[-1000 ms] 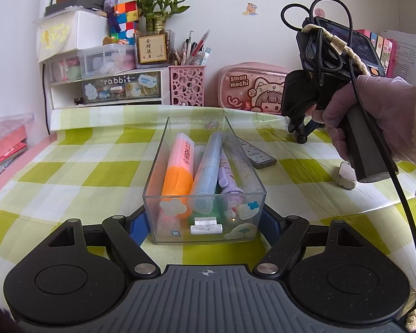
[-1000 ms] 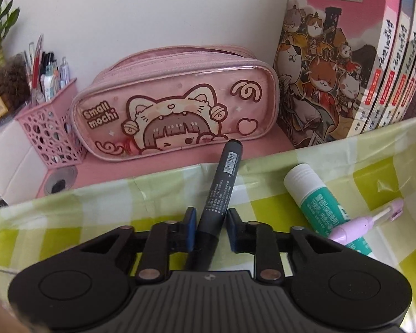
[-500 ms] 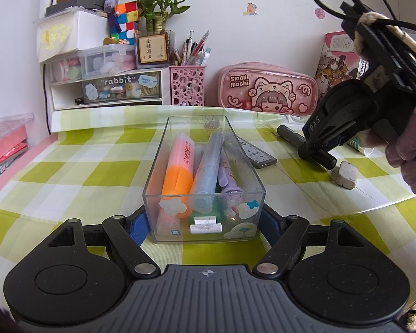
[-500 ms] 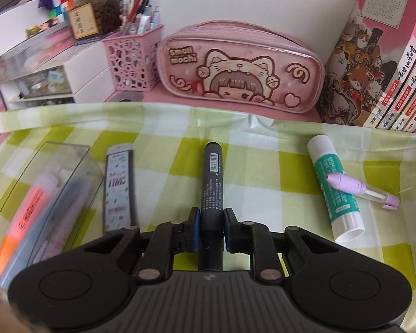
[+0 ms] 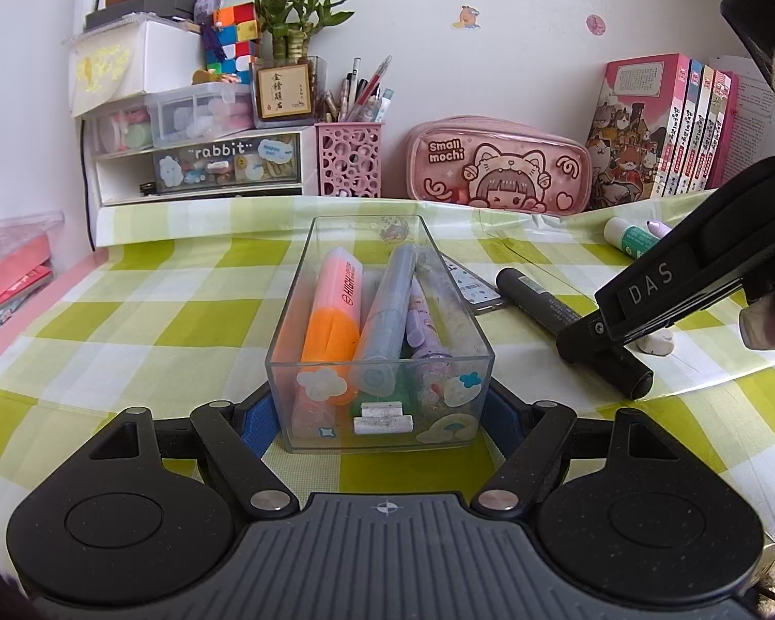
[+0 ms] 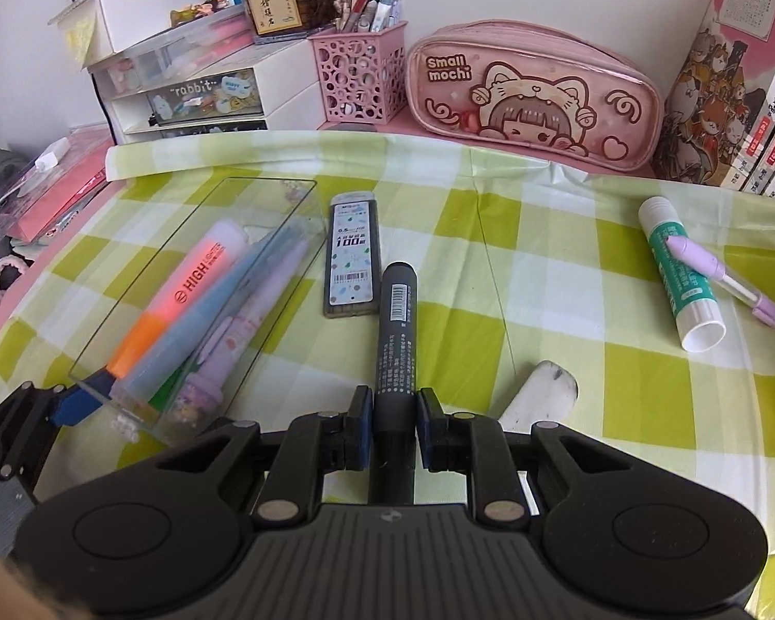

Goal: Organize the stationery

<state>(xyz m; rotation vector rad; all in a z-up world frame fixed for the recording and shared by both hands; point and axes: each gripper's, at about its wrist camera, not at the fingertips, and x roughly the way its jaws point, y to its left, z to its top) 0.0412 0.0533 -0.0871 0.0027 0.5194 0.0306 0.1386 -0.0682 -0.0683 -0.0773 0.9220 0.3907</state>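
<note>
At nine o'clock the checked tablecloth [image 5: 129, 310] ends at a pink desk edge; bare cloth lies open left of the clear box [image 5: 380, 361]. The left gripper [image 5: 380, 413] is clamped on that box's near end; inside lie an orange highlighter [image 5: 333, 320], a blue-grey marker [image 5: 387, 310] and a purple pen [image 5: 423, 325]. At two o'clock from the box, the right gripper [image 6: 395, 429], jaws just easing apart, grips a black marker [image 6: 398, 320] with barcode. A lead-refill case [image 6: 350, 253] lies between them; eraser [image 6: 542, 392], glue stick [image 6: 682, 279] lie further right.
</note>
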